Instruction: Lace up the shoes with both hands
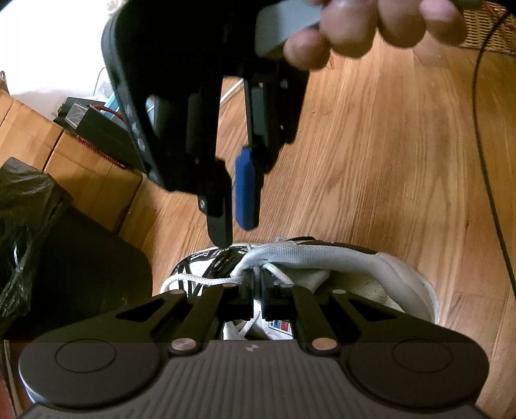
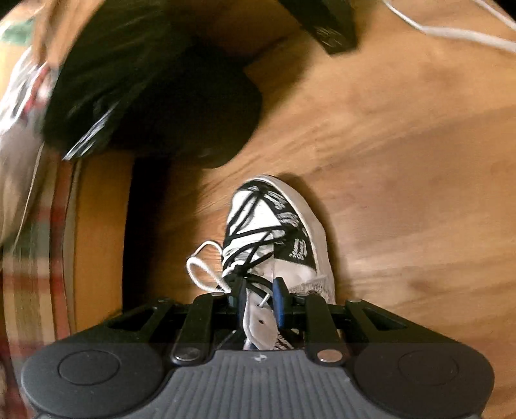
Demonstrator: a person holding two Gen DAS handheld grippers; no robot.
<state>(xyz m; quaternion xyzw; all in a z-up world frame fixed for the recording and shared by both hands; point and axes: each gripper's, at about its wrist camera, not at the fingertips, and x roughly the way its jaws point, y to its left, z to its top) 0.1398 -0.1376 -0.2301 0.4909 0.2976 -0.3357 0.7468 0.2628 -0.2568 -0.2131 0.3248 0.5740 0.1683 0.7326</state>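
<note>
Sneaker (image 2: 274, 225) in white with black bands and script lettering lies on a wooden floor (image 1: 387, 154), and every place below is given relative to it. Left gripper (image 1: 257, 283) sits directly over the shoe's collar, its two black fingers pressed together on the white lace (image 1: 206, 281) where the strands meet; a loop of that lace curls out to the left of the shoe. Right gripper (image 1: 237, 225) hangs just above the shoe's tongue end in the left wrist view, one finger black and one faced with a blue pad (image 1: 246, 190), and a person's hand (image 1: 371, 29) holds it from above. In the right wrist view this gripper (image 2: 258, 298) straddles the shoe's white eyelet flap (image 2: 258, 319), jaws apart with a gap on each side of the flap, gripping nothing that can be seen. Beyond the shoe's toe stands a dark rounded object (image 2: 180, 106), blurred. Left of the shoe lie cardboard boxes (image 1: 80, 161) and a black plastic bag (image 1: 22, 206).
</note>
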